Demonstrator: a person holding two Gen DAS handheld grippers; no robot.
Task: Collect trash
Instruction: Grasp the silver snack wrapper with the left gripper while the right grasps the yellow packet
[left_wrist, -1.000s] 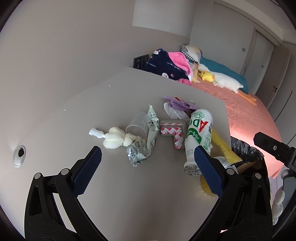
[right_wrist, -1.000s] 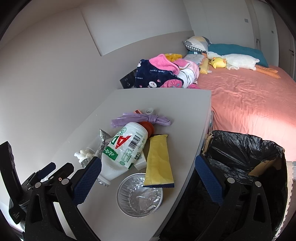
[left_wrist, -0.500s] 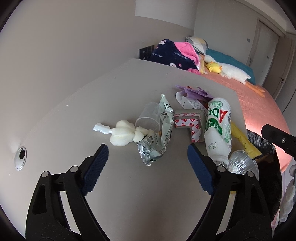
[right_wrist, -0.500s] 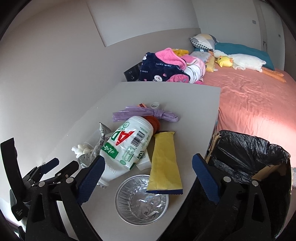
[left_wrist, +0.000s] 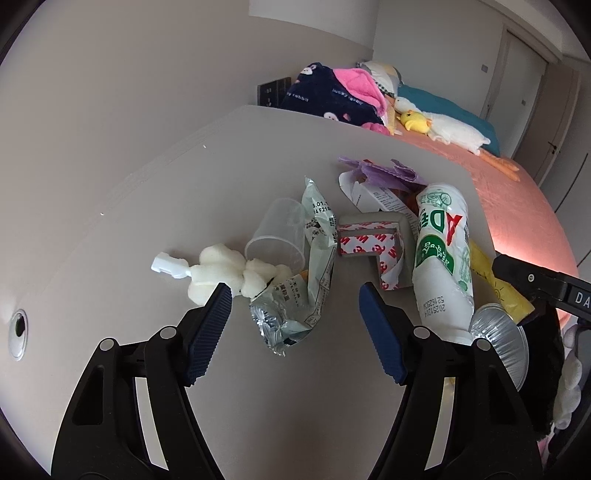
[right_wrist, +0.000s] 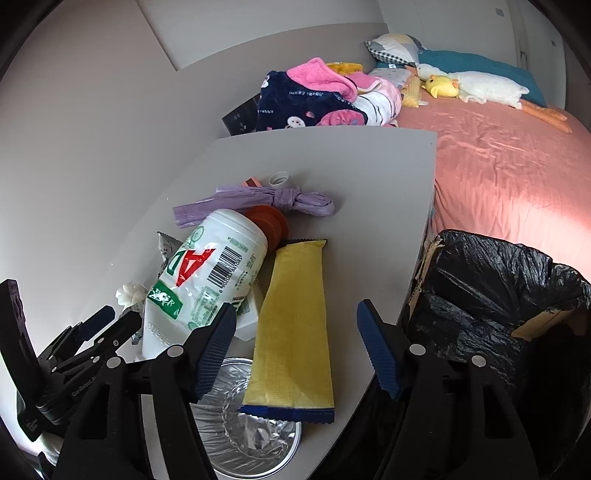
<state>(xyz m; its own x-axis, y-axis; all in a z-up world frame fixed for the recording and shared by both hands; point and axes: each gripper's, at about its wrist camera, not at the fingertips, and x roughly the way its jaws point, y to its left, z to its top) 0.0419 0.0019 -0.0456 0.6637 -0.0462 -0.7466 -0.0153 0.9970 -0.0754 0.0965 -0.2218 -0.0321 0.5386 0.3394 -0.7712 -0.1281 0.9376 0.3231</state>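
On the grey table (left_wrist: 184, 192) lies a heap of trash. My left gripper (left_wrist: 293, 288) hangs low over a crumpled silver-green wrapper (left_wrist: 295, 299); its jaws are closing with the wrapper between the blue pads, not touching it. A white foam piece (left_wrist: 218, 269) and a clear cup (left_wrist: 277, 236) lie just beyond. My right gripper (right_wrist: 297, 304) straddles a yellow packet (right_wrist: 291, 295), jaws closing, pads apart from it. A white bottle (right_wrist: 207, 273) lies to the left, a foil cup (right_wrist: 251, 435) under the packet's near end.
A bin lined with a black bag (right_wrist: 487, 295) stands at the table's right edge. A purple knotted bag (right_wrist: 258, 199), a bottle cap (right_wrist: 279, 179) and red-white tape backing (left_wrist: 373, 243) lie among the trash. A bed with a pink sheet (right_wrist: 498, 166) lies behind.
Both grippers have sunk toward the table and their jaws have narrowed. The wrapper now lies between the left pads, the yellow packet between the right ones.
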